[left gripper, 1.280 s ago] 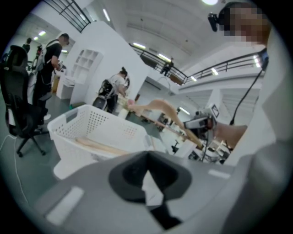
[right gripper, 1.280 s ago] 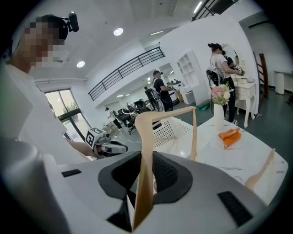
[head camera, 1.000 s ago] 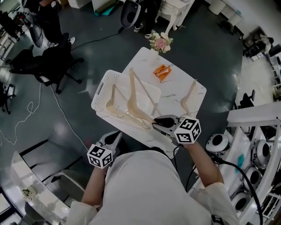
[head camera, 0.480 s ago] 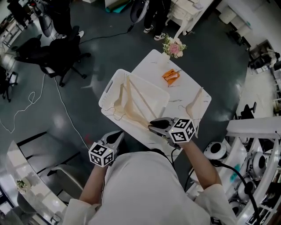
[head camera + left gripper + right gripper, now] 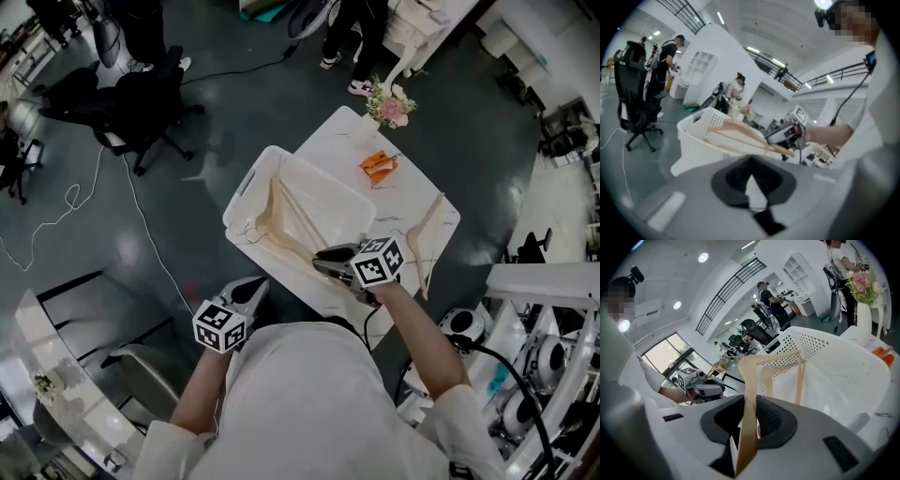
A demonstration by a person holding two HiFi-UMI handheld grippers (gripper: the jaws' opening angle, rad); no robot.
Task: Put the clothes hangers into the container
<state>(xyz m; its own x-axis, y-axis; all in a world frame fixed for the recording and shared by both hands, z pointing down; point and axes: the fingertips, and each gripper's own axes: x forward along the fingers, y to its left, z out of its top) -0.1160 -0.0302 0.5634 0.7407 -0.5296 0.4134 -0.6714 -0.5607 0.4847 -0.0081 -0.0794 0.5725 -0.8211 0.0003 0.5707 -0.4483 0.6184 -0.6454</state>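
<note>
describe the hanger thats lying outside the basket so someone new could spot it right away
Start at the white marbled table and look past the white basket to the table edge on the right gripper's side. A pale wooden hanger lies flat there on the bare top. It is the only one outside the basket; another sits clamped in the right gripper.

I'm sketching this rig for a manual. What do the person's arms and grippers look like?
The left gripper and right gripper have light grey bodies with black jaw pads; each carries a white cube with black square markers. The sleeves are white and end near the elbows. A black cable runs by the right arm.
</note>
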